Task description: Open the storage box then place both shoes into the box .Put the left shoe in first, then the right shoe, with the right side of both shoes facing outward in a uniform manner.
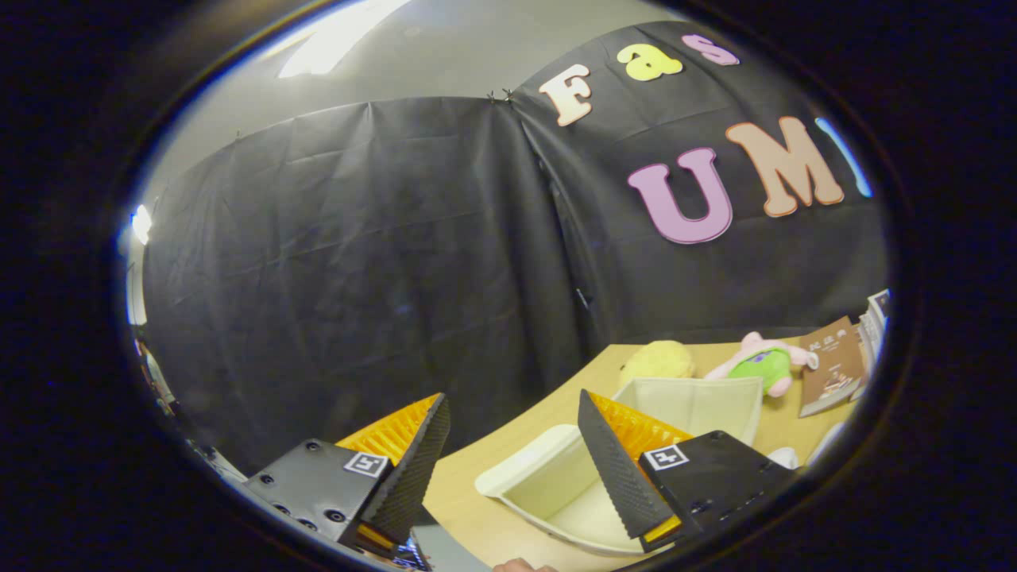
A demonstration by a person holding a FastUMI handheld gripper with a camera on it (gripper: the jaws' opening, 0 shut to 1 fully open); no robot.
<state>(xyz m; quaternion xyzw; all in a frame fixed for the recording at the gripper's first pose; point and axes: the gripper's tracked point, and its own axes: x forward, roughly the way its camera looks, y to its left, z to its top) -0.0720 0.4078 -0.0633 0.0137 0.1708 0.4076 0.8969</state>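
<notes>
I am holding my gripper (512,425) up over the table (469,477), its fingers spread wide apart and gripping nothing; the gap between them is showing only bare tabletop and the black cloth wall behind. The box (556,485) is sitting open on the table, just ahead of the right finger (616,469), which is covering part of its inside. It is pale cream, and the part of its inside that I am seeing is holding nothing. Its lid (699,401) is standing up at the far side, leaning back a little. Beyond the box, near the cloth wall, a yellow plush (658,359) is lying next to a pink and green plush (764,364). To the right of those, a brown book (831,367) is leaning against a stack of other books (876,318). A small white thing (783,457) is peeking out just beside the gripper's right side; I cannot tell what it is.
</notes>
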